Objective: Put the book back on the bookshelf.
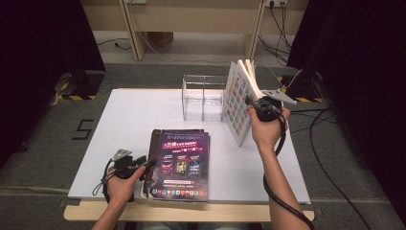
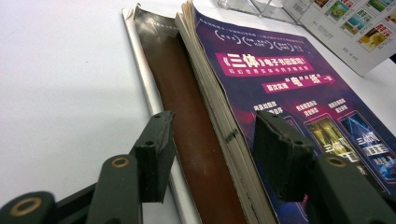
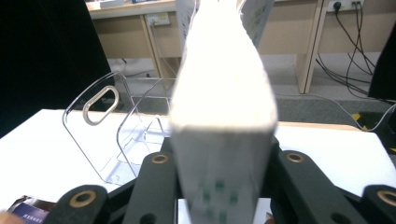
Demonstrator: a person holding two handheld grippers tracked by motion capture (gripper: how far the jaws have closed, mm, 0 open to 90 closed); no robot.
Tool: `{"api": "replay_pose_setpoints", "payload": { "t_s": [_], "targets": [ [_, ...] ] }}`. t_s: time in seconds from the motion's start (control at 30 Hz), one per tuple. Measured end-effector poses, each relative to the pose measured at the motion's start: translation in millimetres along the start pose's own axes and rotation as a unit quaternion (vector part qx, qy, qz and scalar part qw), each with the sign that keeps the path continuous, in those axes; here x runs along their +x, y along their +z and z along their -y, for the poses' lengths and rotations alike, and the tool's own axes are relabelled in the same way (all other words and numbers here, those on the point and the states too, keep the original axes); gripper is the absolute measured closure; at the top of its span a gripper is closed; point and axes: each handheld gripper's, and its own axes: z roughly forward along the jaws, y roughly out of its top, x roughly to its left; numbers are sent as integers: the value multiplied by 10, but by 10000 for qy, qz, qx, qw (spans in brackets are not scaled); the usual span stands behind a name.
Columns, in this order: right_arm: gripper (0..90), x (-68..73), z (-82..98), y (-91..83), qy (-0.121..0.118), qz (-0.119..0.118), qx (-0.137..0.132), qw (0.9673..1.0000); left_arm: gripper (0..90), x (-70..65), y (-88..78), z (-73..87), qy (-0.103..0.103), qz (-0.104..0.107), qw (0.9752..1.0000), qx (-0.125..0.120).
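Right tongs (image 1: 253,103) are pinching one white book (image 1: 238,100) between both jaws, holding it upright just beside the clear acrylic rack (image 1: 203,98). Left tongs (image 2: 210,154) are sitting spread, jaws either side of the edge of a stack of two flat books: purple book (image 1: 182,163) over brown book (image 2: 187,140). White bench (image 1: 124,120) is standing on grey carpet, with cables trailing behind.

Magazine stack (image 1: 182,165) lies before clear holder (image 1: 203,98).
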Motion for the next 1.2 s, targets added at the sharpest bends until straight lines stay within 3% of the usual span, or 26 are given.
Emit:
{"api": "replay_pose_setpoints", "payload": {
  "t_s": [0.27,0.57,0.93,1.2],
  "targets": [
    [666,-58,-115,-43,76,-20,122,9999,470,14,-18,-4,-14,-13,10000,-21],
    [635,-83,-362,69,221,14,374,9991,469,16,-12,-7,-27,-5,10000,-30],
    [712,-55,-485,183,332,283,805,9958,470,16,-2,-2,-31,13,10000,-15],
    [727,-56,-602,267,211,390,1147,9924,470,12,7,5,0,15,10000,24]
  ]
}}
